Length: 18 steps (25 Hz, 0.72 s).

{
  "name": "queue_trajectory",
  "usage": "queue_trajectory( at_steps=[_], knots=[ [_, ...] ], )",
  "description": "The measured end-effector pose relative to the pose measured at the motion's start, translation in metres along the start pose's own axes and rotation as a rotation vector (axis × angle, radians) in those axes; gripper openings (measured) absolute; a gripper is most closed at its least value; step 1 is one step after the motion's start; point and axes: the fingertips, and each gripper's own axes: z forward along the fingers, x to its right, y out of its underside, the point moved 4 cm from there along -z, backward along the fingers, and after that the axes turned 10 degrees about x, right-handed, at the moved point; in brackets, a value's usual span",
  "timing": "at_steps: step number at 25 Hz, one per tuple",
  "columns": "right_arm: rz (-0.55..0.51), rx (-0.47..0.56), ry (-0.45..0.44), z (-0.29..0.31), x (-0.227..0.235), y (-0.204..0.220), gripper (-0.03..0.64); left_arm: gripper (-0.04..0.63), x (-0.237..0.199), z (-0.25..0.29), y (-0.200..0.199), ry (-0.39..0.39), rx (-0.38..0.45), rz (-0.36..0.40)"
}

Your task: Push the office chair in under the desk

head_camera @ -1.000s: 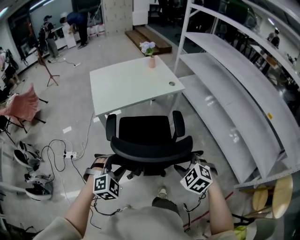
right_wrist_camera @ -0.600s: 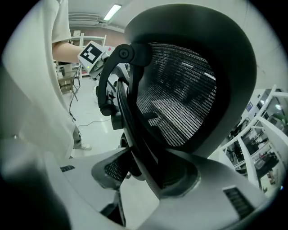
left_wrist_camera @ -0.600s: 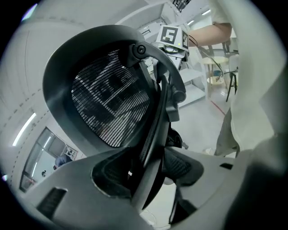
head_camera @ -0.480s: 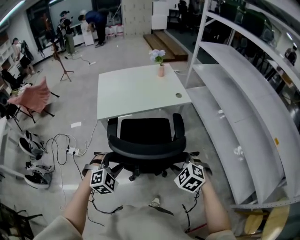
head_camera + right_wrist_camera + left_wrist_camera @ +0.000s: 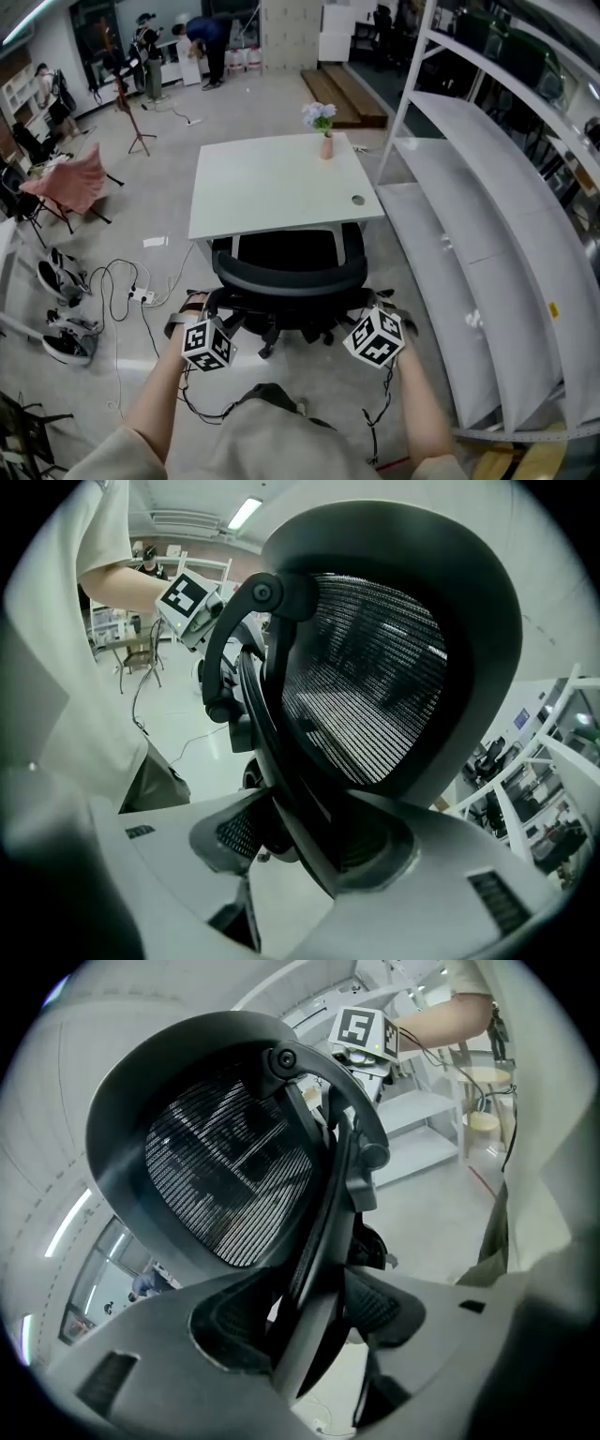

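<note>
Black mesh chair (image 5: 291, 267) stands with its seat front beneath the near edge of the desk (image 5: 272, 178); backrest not yet in; task judged about half done. Left claw (image 5: 309, 1316) is closed on the back-frame strut at the chair's 7 o'clock; the strut fills the gap between its pads. Right claw (image 5: 305, 841) sits wide on the matching strut at 5 o'clock; its jaws have just been easing open, with the strut between them and seemingly in contact.

Step in hand, as judged: a straight push toward 12 o'clock. Recommended: keep both claws abreast and press evenly, else the castors may swing the chair; hold it centred on the desk; mind the armrests against the desktop edge; slow before the backrest meets it, so the vase (image 5: 324, 141) at the far edge is not jolted. Rack (image 5: 469, 187) at 3 o'clock stands near; cables (image 5: 122, 291) at 9 o'clock lie off the path.
</note>
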Motion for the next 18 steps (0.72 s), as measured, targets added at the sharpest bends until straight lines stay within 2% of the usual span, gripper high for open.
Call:
queue_trajectory(
  at_steps=[5,18],
  knots=[
    [-0.019,0.028,0.018,0.012,0.035,0.003,0.210,0.247,-0.022,0.024,-0.005,-0.033,-0.006,0.013],
    [-0.043,0.040,-0.018,0.056,0.124,0.007,0.215,0.242,-0.080,0.084,-0.007,-0.067,-0.045,-0.004]
  ],
)
